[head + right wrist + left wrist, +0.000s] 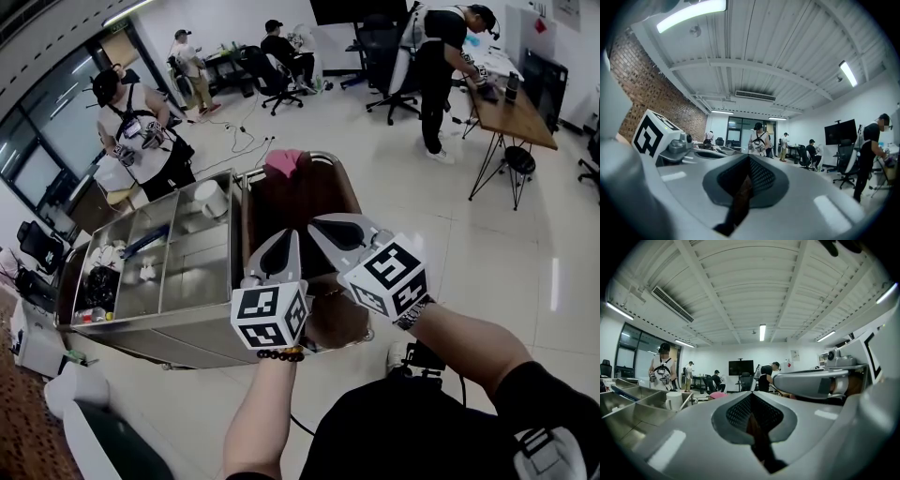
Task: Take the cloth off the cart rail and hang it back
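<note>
A dark brown cloth (305, 192) spreads over the right end of the steel cart (192, 281), reaching toward the cart rail (323, 156) at the far end. Both grippers sit side by side at the cloth's near part. My left gripper (292, 236) is shut, and a brown strip of the cloth (756, 430) shows pinched between its jaws (751, 397). My right gripper (315, 225) is also shut, with the cloth (739, 197) caught in its jaws (749, 158). A pink cloth (282, 161) lies bunched on the far rail.
The cart's open steel compartments (141, 253) hold a white cup (211, 197) and small items. A person with grippers (141, 141) stands beyond the cart. Other people, office chairs (389, 66) and a wooden desk (511, 112) stand farther off across the pale floor.
</note>
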The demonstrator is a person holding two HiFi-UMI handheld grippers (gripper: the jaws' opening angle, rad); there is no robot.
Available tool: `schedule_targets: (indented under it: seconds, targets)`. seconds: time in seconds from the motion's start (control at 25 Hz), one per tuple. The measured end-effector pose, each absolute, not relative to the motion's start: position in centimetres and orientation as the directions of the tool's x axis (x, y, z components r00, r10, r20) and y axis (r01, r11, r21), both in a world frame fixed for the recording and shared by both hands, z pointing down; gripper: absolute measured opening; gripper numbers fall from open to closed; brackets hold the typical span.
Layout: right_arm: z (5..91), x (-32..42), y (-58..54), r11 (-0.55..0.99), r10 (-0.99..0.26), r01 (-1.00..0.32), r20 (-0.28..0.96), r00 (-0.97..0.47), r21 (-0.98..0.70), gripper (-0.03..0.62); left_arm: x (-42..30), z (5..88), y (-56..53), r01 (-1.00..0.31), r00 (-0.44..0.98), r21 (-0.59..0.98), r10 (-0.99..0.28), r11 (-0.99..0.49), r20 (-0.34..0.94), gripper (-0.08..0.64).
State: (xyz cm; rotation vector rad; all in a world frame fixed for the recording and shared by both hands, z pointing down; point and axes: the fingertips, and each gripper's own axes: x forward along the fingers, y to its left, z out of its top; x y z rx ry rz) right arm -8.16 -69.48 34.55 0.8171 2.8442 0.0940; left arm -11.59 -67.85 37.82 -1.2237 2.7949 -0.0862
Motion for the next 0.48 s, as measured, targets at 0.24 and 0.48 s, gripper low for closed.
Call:
schedule_targets:
  seconds: [0.24, 0.48]
  targets:
    - [34.58, -7.59, -69.67, 0.851, 0.525, 0.514, -0.157, -0.836, 0.111, 0.0, -11.19, 37.97, -68.03, -0.73, -0.676, -0.093, -0.735, 0.677, -0.055, 0.003]
    - [34.33, -7.11, -69.76, 0.853, 0.522, 0.509, -0.159, -0.838, 0.113, 0.0, -10.68, 37.72, -68.08, -0.731, -0.673, -0.096, -0.737, 0.675, -0.058, 0.003]
